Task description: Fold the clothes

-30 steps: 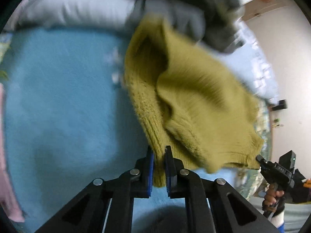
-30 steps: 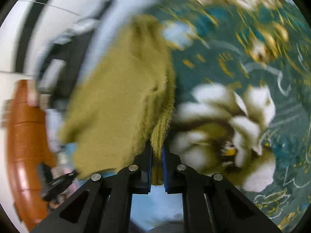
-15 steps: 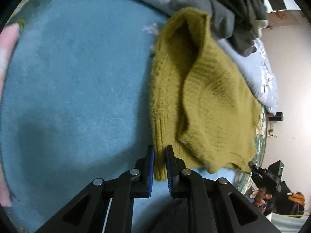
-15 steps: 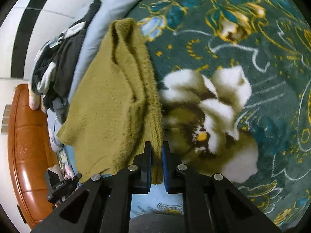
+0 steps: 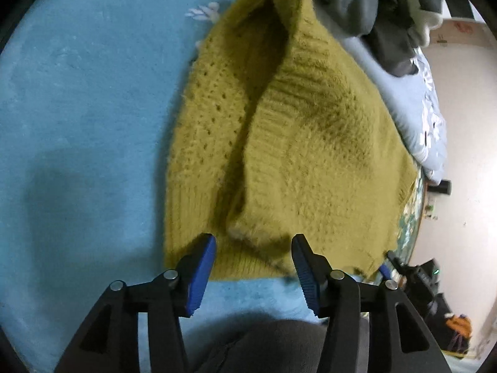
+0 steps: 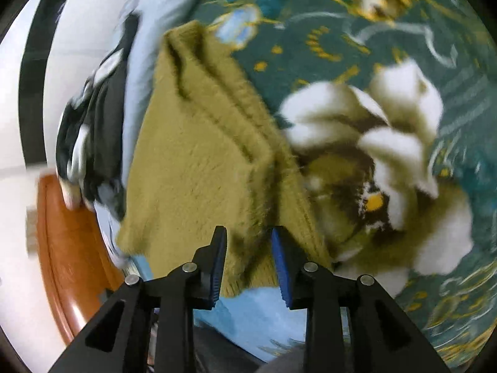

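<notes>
A mustard-yellow knit sweater point(image 5: 289, 143) lies folded over on the bed; it also shows in the right wrist view point(image 6: 198, 168). My left gripper point(image 5: 253, 248) is open, its blue pads on either side of the sweater's near hem, holding nothing. My right gripper point(image 6: 248, 242) is open too, its pads just over the sweater's other near corner. The sweater rests partly on a light blue blanket point(image 5: 77, 124) and partly on a dark green floral bedspread point(image 6: 388, 71).
A pile of dark grey and black clothes point(image 5: 388, 9) lies behind the sweater on a pale blue quilt point(image 5: 428, 115). A wooden headboard point(image 6: 68, 248) runs along the left of the right wrist view. The other gripper point(image 5: 413, 276) shows at lower right.
Both grippers were shut on the sweater's hem and have opened, letting it go. The sweater now lies flat on the bed, and both grippers have drawn slightly back.
</notes>
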The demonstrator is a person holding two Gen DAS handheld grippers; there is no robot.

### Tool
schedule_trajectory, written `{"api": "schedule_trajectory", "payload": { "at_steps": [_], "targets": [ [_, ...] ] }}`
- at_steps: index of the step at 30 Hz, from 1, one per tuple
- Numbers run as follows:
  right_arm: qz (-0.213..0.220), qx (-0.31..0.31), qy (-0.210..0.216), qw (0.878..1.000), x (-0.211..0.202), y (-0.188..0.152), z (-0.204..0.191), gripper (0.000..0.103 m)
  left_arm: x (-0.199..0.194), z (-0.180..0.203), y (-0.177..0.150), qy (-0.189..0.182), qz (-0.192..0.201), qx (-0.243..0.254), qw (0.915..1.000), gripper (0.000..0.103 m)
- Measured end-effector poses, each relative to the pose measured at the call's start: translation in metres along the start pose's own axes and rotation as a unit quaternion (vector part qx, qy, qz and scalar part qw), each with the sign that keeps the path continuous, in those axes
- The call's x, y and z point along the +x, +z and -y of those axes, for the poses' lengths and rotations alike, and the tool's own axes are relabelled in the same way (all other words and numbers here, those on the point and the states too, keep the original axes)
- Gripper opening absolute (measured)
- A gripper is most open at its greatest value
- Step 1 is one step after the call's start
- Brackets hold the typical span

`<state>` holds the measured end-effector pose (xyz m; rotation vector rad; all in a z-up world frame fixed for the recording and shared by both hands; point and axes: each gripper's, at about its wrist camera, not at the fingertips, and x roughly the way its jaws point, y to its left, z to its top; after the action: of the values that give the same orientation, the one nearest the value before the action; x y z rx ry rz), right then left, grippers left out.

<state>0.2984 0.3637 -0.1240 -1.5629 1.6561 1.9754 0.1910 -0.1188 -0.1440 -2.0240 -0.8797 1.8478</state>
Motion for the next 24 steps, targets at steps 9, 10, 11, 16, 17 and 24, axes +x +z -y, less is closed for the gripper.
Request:
{"api": "schedule_trajectory", "payload": {
  "at_steps": [9, 10, 11, 16, 17, 24],
  "targets": [
    [0.029, 0.011, -0.009, 0.999, 0.004, 0.009, -0.052, 0.009, 0.000, 0.019, 0.018, 0.038, 0.021, -0.059, 0.9973, 0.013],
    [0.030, -0.003, -0.005, 1.000, 0.000, 0.011, -0.068, 0.009, -0.017, 0.033, 0.023, 0.014, 0.042, -0.045, 0.9980, 0.013],
    [0.036, -0.029, 0.010, 0.999, -0.010, 0.016, -0.086, 0.008, -0.034, 0.047, 0.028, -0.009, 0.063, -0.032, 0.9975, 0.013],
    [0.092, -0.206, 0.050, 0.973, -0.076, 0.022, -0.176, 0.008, -0.136, 0.108, 0.026, -0.095, 0.183, 0.105, 0.9729, 0.014],
    [0.090, -0.214, 0.049, 0.971, -0.079, 0.020, -0.170, 0.008, -0.129, 0.108, 0.022, -0.086, 0.177, 0.110, 0.9743, 0.014],
    [0.008, -0.136, -0.057, 0.989, -0.016, 0.012, -0.053, 0.008, -0.008, 0.008, 0.020, 0.006, 0.051, 0.008, 0.9987, 0.015]
  ]
}}
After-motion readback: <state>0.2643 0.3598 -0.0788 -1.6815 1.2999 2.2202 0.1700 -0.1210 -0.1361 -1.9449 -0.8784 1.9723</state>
